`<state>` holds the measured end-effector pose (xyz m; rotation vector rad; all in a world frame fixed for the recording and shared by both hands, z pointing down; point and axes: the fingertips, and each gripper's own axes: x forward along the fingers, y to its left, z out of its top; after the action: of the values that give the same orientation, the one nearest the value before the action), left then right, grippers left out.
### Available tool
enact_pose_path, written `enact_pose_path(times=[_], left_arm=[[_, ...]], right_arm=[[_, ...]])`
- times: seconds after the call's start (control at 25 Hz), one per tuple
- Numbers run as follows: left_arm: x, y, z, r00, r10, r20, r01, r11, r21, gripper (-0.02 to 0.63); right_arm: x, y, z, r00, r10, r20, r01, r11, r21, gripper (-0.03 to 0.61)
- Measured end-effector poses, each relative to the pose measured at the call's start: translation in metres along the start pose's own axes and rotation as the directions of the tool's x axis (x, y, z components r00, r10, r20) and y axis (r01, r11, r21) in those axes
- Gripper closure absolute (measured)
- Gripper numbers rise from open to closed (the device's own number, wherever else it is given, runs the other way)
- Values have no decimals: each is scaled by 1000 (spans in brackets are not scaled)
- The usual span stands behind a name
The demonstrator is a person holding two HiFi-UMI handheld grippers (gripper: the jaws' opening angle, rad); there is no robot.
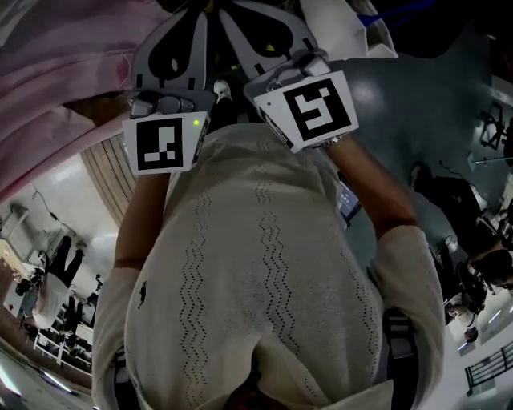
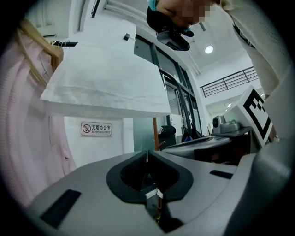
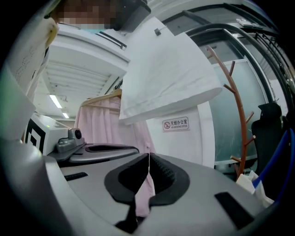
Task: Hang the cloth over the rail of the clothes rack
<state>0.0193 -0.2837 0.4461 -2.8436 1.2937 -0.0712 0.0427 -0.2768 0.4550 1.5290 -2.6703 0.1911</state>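
Note:
A white cloth (image 2: 106,83) spreads flat overhead, above and ahead of both grippers; the right gripper view shows the white cloth (image 3: 166,73) too, and its corner shows at the top of the head view (image 1: 345,24). What it rests on is hidden. My left gripper (image 2: 147,154) points up toward it, jaws shut with nothing between them. My right gripper (image 3: 149,156) is beside it, also shut and empty. In the head view both are raised close together, the left gripper (image 1: 195,12) and the right gripper (image 1: 240,16), at the top edge.
A pink garment (image 3: 99,115) hangs on a wooden hanger to the left, and the pink garment (image 1: 56,88) also fills the head view's upper left. A brown coat stand (image 3: 239,106) rises at the right. A no-smoking sign (image 2: 96,128) hangs on the white wall ahead. The person's cream shirt (image 1: 264,280) fills the head view.

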Motion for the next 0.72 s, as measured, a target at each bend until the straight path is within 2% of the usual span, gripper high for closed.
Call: enact_pose_path(times=[0.12, 0.28, 0.72], left_arm=[[1, -3, -4, 1000, 0, -19, 0, 1000, 4, 594], [2, -2, -3, 1000, 20, 5, -20, 999, -32, 594], [3, 0, -8, 999, 47, 2, -47, 998, -38, 594]], right_arm=[[-2, 1, 1, 1000, 4, 0, -4, 1000, -3, 560], [0, 5, -5, 1000, 6, -8, -6, 1000, -3, 560], [0, 5, -12, 1000, -1, -11, 2, 999, 36, 560]])
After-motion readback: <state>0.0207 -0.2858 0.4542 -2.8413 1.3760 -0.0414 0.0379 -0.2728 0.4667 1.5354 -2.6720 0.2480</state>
